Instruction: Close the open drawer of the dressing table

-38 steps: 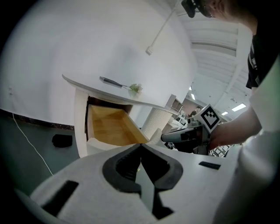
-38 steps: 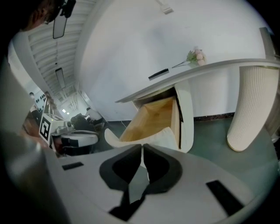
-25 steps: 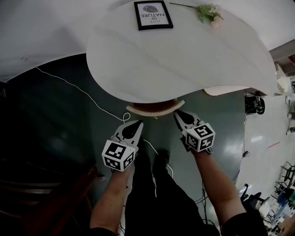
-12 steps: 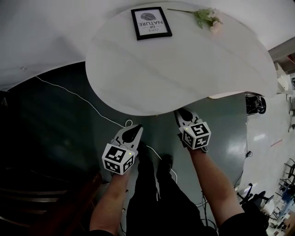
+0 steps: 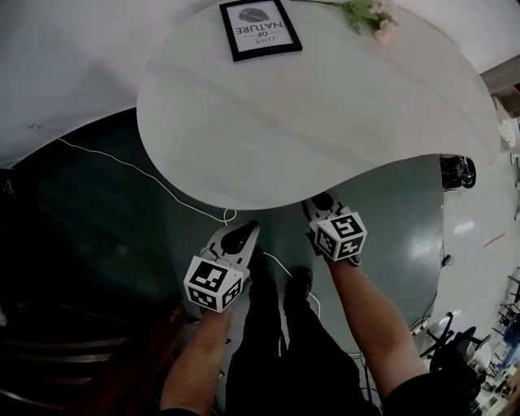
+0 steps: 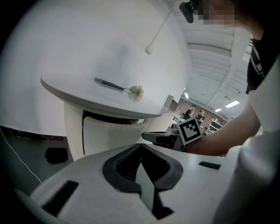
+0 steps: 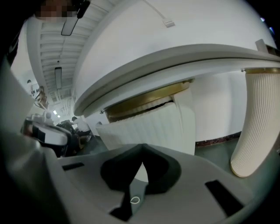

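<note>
White and ribbed, the drawer front sits just under the curved tabletop, with a thin brown strip of its inside showing above it. The right tool points straight at that front, jaws pressed together on nothing; whether the tips touch it I cannot tell. The left tool is held beside it, further out from the tabletop's near rim, jaws likewise pinched to a point and empty. A framed print and a flower sprig lie at the tabletop's far side
</note>
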Motion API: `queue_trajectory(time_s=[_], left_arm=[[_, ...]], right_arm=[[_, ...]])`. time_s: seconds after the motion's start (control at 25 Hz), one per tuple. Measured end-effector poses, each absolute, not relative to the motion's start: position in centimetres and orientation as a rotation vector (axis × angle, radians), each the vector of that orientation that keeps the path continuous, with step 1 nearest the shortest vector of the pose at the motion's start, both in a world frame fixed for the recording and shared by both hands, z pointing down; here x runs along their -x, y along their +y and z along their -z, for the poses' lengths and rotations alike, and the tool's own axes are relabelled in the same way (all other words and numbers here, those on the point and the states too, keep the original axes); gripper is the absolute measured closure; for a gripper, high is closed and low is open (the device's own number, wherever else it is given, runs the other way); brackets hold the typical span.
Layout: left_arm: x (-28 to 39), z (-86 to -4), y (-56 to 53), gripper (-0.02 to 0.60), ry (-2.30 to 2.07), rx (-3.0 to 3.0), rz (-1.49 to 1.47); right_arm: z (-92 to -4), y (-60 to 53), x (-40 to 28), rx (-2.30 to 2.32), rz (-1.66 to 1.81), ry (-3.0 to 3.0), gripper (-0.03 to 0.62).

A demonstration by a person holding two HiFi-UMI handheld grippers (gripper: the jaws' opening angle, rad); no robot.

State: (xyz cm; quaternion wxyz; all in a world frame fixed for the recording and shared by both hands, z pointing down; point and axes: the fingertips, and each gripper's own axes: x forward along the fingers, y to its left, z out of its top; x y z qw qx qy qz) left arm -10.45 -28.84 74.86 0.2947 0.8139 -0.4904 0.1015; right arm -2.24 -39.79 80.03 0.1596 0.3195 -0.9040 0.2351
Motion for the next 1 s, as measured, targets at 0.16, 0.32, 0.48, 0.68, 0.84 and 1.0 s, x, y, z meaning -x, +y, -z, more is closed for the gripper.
queue_trajectory(time_s=[0.16, 0.32, 0.48, 0.68, 0.84, 1.0], left_arm=[[10.1, -75.6, -28.6, 0.577, -1.278, -2.174, -0.287], [10.1, -75.4, -28.0, 0.577, -1.255, -2.187, -0.311], [10.4, -74.8, -27.6, 0.577, -1.258, -2.191, -0.329], [10.3, -73.1, -27.4, 0.577, -1.270, -2.181, -0.299], [10.0, -69.7, -27.2, 0.577, -1.284, -2.175, -0.211], [10.6, -64.7, -26.6, 0.577, -1.301, -2.206, -0.165]], right_arm=[[-80.1, -41.2, 2.7, -0.942, -0.673, -2.613, 0.586], [-80.1, -42.1, 3.1, -0.965, -0.663, -2.640, 0.586], [-80.1, -43.0, 3.5, -0.991, -0.674, -2.659, 0.586], [-81.4, -41.7, 2.0, -0.976, -0.737, -2.557, 0.586], [-80.4, -37.8, -3.1, -1.032, -0.852, -2.409, 0.588], [-74.9, -32.8, -7.5, -1.050, -0.864, -2.319, 0.588]])
